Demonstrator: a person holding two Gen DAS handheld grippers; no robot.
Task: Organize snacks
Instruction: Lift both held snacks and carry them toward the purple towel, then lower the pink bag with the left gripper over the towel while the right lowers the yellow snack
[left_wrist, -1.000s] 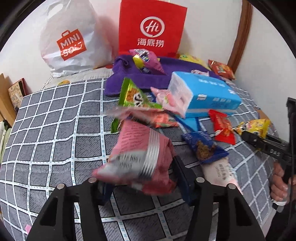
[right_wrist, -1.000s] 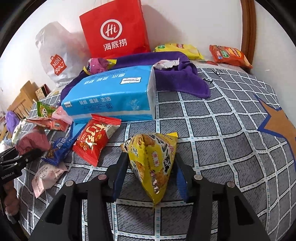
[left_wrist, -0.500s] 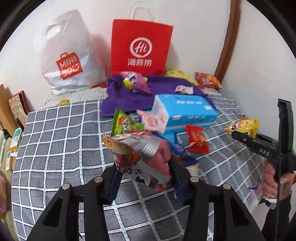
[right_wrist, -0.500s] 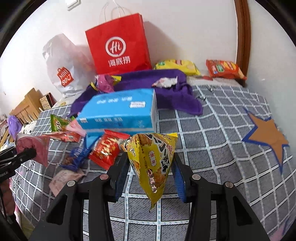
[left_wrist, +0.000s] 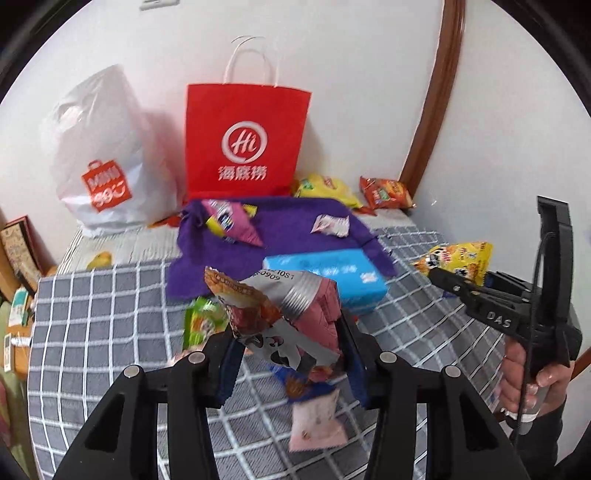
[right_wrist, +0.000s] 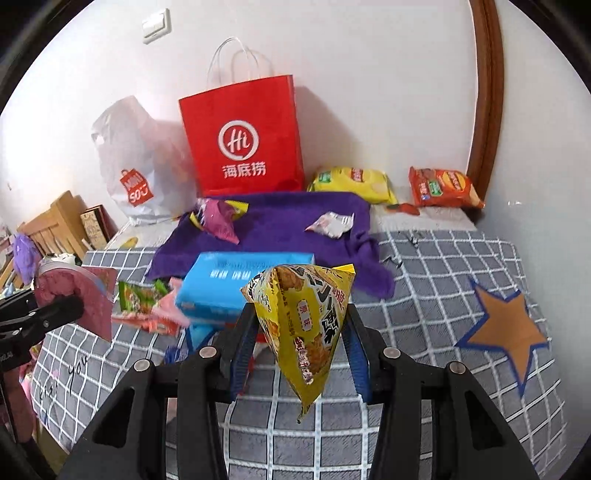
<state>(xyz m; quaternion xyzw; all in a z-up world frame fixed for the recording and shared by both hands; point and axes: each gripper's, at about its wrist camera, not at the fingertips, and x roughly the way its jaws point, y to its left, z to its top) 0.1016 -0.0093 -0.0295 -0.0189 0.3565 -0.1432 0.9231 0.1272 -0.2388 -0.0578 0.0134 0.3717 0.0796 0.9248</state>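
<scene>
Both held snack packets (left_wrist: 284, 317) now higher

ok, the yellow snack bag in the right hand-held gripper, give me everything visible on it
The yellow snack bag is a glossy, crinkly pouch of pyramid shape, printed with fried pieces and bold black and red characters. Its wide sealed top edge runs across above the fingers and its narrow end hangs down, point lowest. The right hand-held gripper is shut on its middle, blue pads pressing both sides. It hangs clear of the grey checked bedcover, in front of the blue tissue pack; nothing else touches it.
</scene>
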